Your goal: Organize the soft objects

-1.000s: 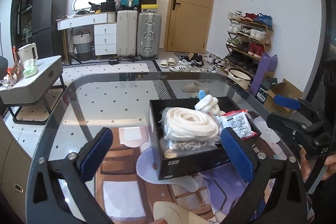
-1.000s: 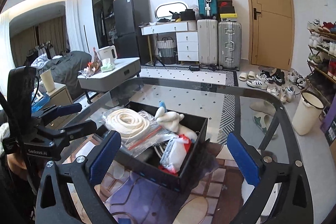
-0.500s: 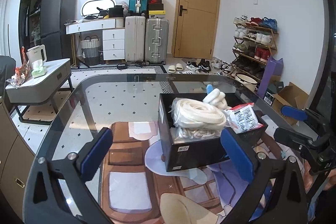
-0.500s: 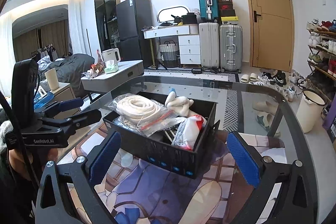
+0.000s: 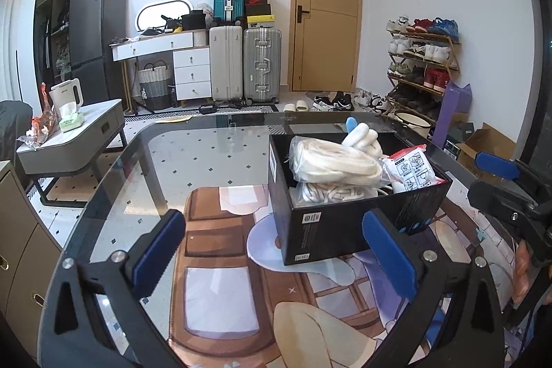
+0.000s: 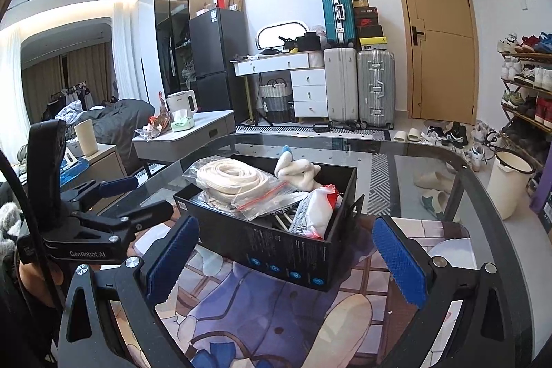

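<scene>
Both my left gripper (image 5: 276, 250) and right gripper (image 6: 286, 254) are spread wide and empty, hanging just short of the black box (image 5: 348, 223) on the glass table (image 5: 193, 161). The bagged rope coil (image 6: 229, 176) sits on top of the pile in there. It looks light and squishy but the plastic's probably slippery, so I'd pinch through the bag into the coil itself, not the loose film.

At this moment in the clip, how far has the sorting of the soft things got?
Nothing looks sorted yet. The bagged white rope coil, the white plush toy and the red-and-white packet all still sit piled in the black box on the glass table. Nothing is in hand: the left hand-held gripper and right hand-held gripper are both open and empty, short of the box. All picking and placing remains.
</scene>
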Available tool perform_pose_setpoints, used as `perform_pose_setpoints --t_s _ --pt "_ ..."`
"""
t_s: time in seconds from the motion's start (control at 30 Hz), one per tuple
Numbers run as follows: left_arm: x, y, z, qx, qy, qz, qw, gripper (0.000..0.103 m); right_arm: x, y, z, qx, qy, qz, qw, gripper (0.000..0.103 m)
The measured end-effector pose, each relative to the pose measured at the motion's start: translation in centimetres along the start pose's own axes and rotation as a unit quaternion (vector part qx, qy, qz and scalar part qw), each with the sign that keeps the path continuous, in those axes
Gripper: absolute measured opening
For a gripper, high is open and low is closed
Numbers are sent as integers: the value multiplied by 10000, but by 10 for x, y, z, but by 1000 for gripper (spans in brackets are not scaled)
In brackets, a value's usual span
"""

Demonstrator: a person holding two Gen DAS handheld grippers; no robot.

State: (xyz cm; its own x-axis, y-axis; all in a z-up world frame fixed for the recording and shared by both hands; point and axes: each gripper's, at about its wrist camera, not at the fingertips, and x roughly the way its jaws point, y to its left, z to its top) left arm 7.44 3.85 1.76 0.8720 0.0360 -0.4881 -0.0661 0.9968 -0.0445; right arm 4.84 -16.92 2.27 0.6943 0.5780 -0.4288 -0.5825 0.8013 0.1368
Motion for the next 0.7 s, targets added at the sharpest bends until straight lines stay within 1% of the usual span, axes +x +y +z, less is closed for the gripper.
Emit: perform_pose_setpoints --t_s 0.17,0.37,0.57,0.7 --pt "-2 -1 0 19 -43 -34 10000 103 1 1 -2 -43 -74 -66 9999 102" --pt "-4 -2 -1 19 -73 -57 10000 103 2 2 -7 -112 -60 -85 9999 102" --pt "-7 2 -2 -73 -150 -108 9998 103 0 -1 -8 -18 -117 -181 9998 102" --pt "-10 1 -2 -63 -229 -76 9997 103 -1 -2 -10 14 -178 -257 9995 102"
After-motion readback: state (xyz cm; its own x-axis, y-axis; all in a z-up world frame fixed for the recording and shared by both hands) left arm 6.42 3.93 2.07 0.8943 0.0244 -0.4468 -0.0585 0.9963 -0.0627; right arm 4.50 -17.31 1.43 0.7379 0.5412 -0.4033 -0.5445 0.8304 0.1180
